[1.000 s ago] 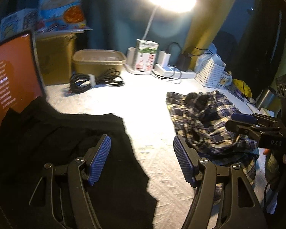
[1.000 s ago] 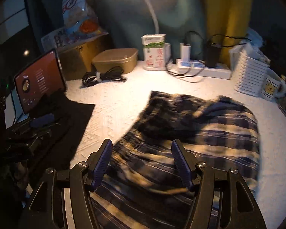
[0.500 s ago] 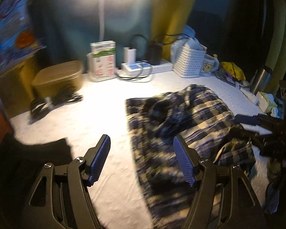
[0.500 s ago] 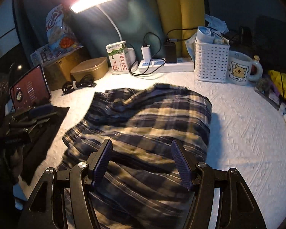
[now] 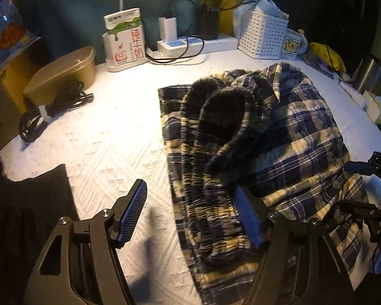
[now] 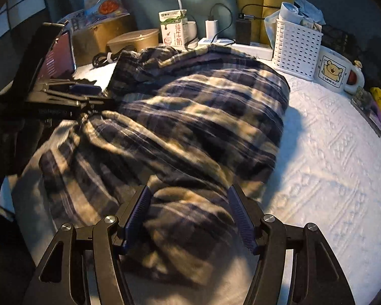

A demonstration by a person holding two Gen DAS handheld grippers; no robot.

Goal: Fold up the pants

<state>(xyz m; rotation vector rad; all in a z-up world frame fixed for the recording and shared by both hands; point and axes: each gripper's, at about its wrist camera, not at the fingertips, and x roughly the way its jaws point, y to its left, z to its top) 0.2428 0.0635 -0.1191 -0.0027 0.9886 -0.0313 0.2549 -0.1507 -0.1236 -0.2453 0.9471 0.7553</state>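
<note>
The plaid pants (image 5: 287, 137) I'm working on are lying crumpled on the white textured cover, not yet folded. They are navy, cream and white check, bunching into soft ridges. Their elastic, gathered waistband (image 5: 210, 167) is gaping open toward me on the left side. From my right wrist view the fabric (image 6: 190, 117) is heaping up in loose folds.

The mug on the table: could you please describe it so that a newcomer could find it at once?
Look along the back edge of the white table, to the white perforated basket. The mug stands right beside it, the only cup, white with a cartoon bear.
</note>
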